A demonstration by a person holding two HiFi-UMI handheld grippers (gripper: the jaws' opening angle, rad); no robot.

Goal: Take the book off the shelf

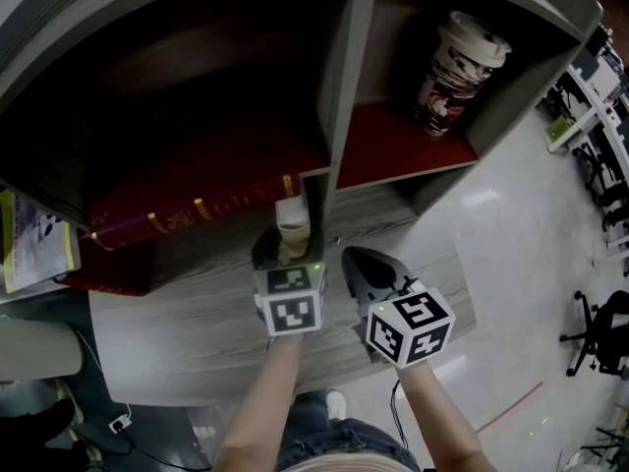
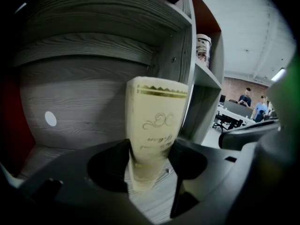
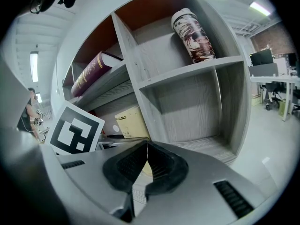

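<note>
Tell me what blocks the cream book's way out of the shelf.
Nothing visible does. The left gripper is shut on the spine of the cream book. The shelf divider stands just right of it, and the shut right gripper hangs off to that side, not in the way out.

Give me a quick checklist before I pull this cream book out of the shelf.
1. Left gripper grip on the book: jaws closed on its spine, ok.
2. Right gripper out of the way: shut, empty, beside the left one, ok.
3. Gap between book and divider: very close on the book's right, cannot tell if they touch.
4. Maroon book: lies on the board above, apart from the gripped book, ok.
5. Cup: stands in the upper right compartment, well away from the pull path, ok.
</note>
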